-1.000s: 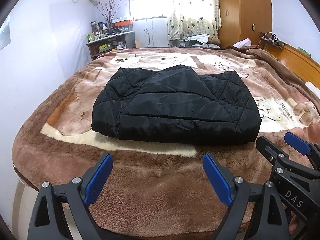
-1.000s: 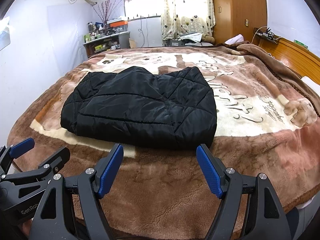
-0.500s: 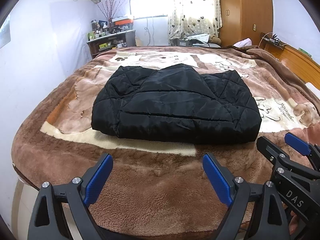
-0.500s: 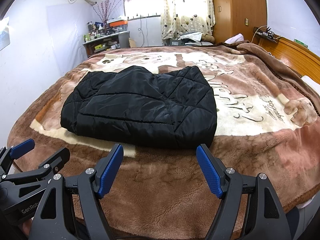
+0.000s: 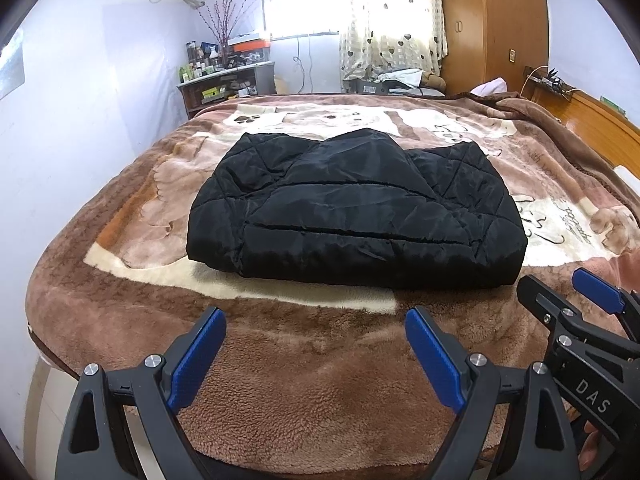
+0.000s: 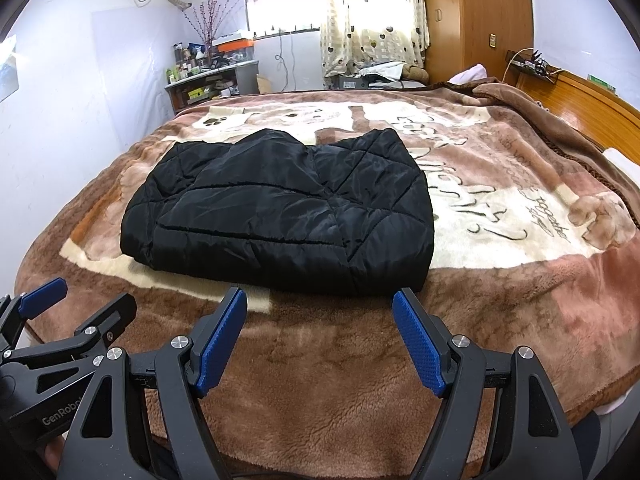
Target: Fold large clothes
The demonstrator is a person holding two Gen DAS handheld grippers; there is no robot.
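A black quilted jacket (image 5: pixel 352 208) lies folded into a thick rectangle on the brown plush blanket (image 5: pixel 304 360) of a bed; it also shows in the right wrist view (image 6: pixel 280 212). My left gripper (image 5: pixel 316 320) is open and empty, held above the blanket short of the jacket's near edge. My right gripper (image 6: pixel 320 300) is open and empty, just short of the jacket's near right corner. Each gripper shows at the edge of the other's view: the right one (image 5: pixel 576 292) and the left one (image 6: pixel 80 300).
The blanket (image 6: pixel 500 208) has a cream dog print and writing to the right of the jacket. A wooden headboard (image 5: pixel 600 128) runs along the right. A cluttered desk (image 5: pixel 224 80), a curtained window and a wooden wardrobe (image 5: pixel 492 24) stand beyond the bed. The bed's near edge lies below the grippers.
Both grippers have stayed open and have barely moved. The jacket has not moved.
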